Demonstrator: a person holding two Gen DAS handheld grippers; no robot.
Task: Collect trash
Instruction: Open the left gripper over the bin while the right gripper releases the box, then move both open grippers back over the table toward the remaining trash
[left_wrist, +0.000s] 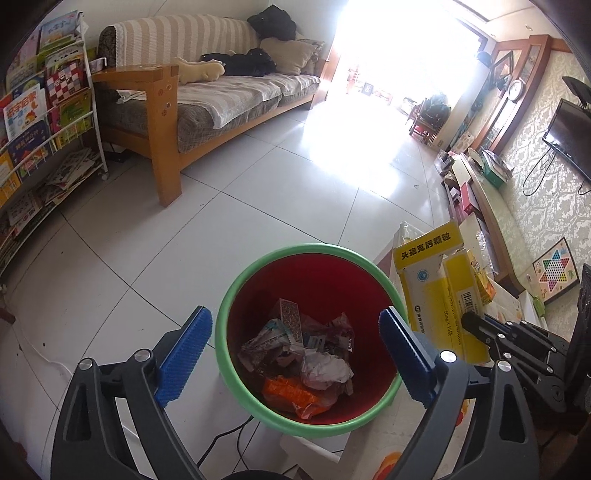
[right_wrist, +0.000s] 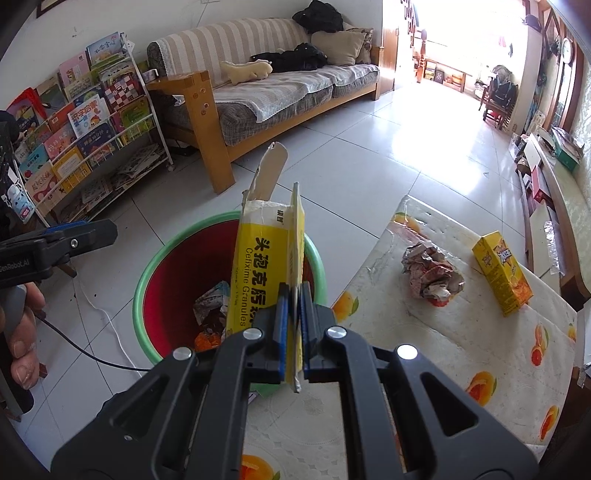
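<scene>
A red bin with a green rim stands on the floor beside a low table and holds crumpled paper, wrappers and an orange packet. My left gripper hangs open over the bin with nothing between its blue pads. My right gripper is shut on a flattened yellow medicine box, held upright over the bin's right edge. On the table lie a crumpled wrapper ball and a yellow drink carton.
The low table has a fruit-print cloth. A wooden sofa and a book rack stand at the back left. A black cable runs over the floor tiles. A hand shows at the left edge.
</scene>
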